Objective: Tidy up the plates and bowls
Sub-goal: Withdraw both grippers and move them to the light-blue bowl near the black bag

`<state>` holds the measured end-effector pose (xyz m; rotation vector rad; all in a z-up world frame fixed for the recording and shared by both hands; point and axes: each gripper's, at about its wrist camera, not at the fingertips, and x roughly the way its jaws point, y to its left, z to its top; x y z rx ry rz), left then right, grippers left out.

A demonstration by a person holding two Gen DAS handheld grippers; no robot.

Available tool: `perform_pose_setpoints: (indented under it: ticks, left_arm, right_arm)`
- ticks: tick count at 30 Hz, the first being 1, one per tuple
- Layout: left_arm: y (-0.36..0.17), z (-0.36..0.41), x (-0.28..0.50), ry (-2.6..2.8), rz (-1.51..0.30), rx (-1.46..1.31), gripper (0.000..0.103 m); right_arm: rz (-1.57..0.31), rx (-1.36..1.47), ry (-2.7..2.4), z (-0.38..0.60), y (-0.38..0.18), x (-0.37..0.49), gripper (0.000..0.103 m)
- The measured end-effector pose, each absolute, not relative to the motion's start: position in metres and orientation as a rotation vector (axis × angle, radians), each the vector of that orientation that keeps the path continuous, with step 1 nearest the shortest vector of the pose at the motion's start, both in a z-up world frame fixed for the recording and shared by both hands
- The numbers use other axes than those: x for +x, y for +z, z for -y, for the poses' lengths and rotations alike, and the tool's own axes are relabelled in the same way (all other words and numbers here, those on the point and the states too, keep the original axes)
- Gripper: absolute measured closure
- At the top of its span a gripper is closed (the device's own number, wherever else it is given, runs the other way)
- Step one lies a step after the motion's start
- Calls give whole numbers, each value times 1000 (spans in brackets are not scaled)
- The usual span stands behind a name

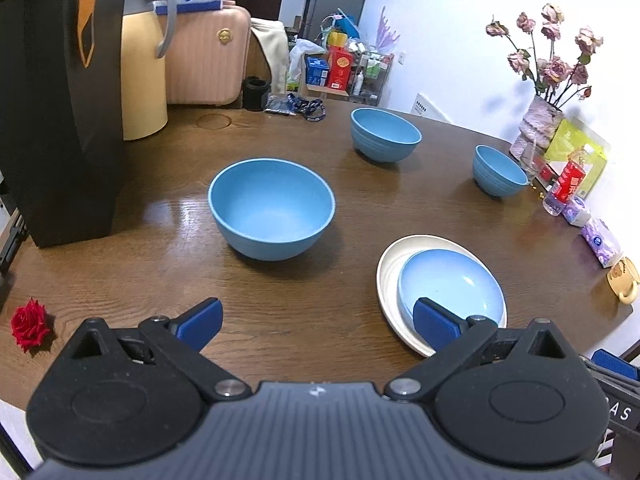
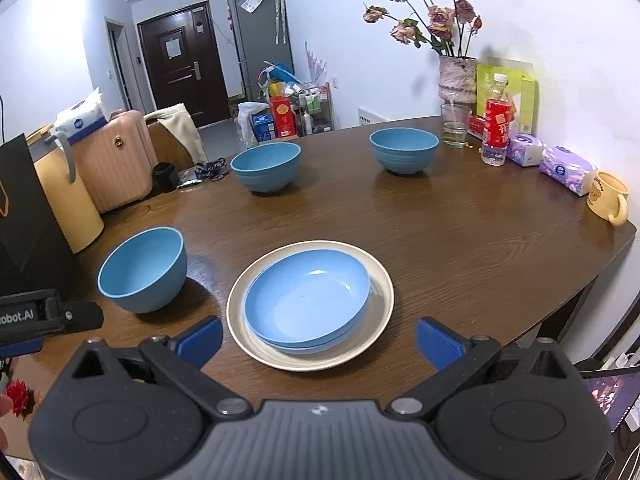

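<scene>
Cream plate (image 2: 378,308) holds blue plate (image 2: 306,300); three blue bowls (image 2: 142,270) apart.

Bare tabletop (image 2: 460,240) lies wide open right of the plate (image 2: 382,280), out to the table edge. Between the near bowl (image 2: 142,270) and the plate runs a narrow clear lane. The two far bowls (image 2: 266,166) (image 2: 404,154) stand well apart, with free wood between and before them. A black bag (image 1: 60,100) and yellow jug (image 1: 142,80) wall the left side; vase (image 2: 456,76), bottle (image 2: 496,120), tissue packs (image 2: 566,168) and mug (image 2: 606,198) crowd the right rear rim.
</scene>
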<state>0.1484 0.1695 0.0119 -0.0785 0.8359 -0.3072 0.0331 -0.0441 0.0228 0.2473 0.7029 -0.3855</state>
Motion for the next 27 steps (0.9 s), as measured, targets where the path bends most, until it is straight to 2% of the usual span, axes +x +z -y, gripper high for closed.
perform_pose_setpoints:
  ticks: [13,27]
  left_arm:
    - [22,-152,169,-360,-820,-70,0]
    - [26,-110,239,-384,-821,-64,0]
  right_arm:
    - [-719,273,-411,63,26,53,0]
    - [-754,294,-410,106,25,121,0]
